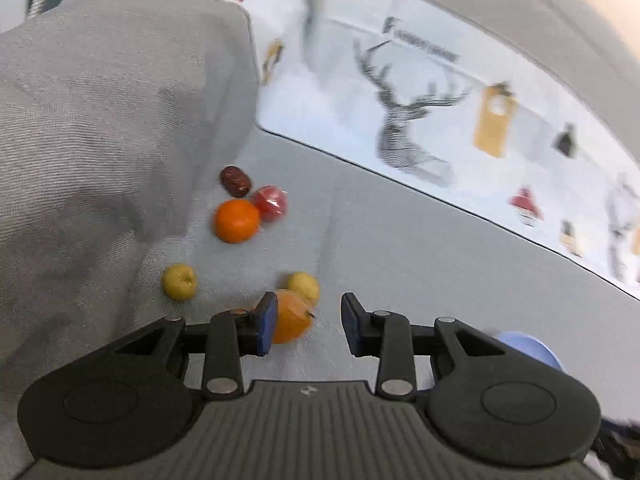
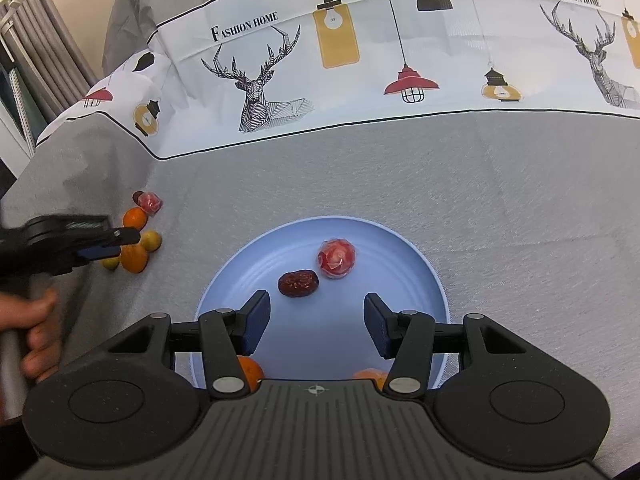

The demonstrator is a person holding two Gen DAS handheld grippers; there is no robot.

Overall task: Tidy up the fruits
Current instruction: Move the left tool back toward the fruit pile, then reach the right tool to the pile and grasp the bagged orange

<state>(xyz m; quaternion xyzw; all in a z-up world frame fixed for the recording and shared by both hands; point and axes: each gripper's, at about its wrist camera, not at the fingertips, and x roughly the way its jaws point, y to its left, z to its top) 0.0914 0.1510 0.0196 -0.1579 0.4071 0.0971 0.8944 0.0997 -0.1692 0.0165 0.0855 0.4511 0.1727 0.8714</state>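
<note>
Grey cloth covers the counter, with a white printed band of deer heads and hanging lamps running along its far side. At the left edge of the right wrist view a hand grips the handle of the left claw, which hangs over a loose cluster of fruit on the cloth. Its jaws stand apart with nothing pressed between them; an orange lies just beyond the left pad, and whether that pad touches it I cannot tell. Around it lie a yellow fruit to the left, another yellow fruit just behind the orange, and farther back a second orange, a wrapped red fruit and a dark red date, these three close together. To the right sits a light blue plate. On it lie a dark date and, just beside it, a wrapped red fruit; two oranges peek out at the near rim, one each side. The right claw hovers above the plate, jaws parted and empty.
</note>
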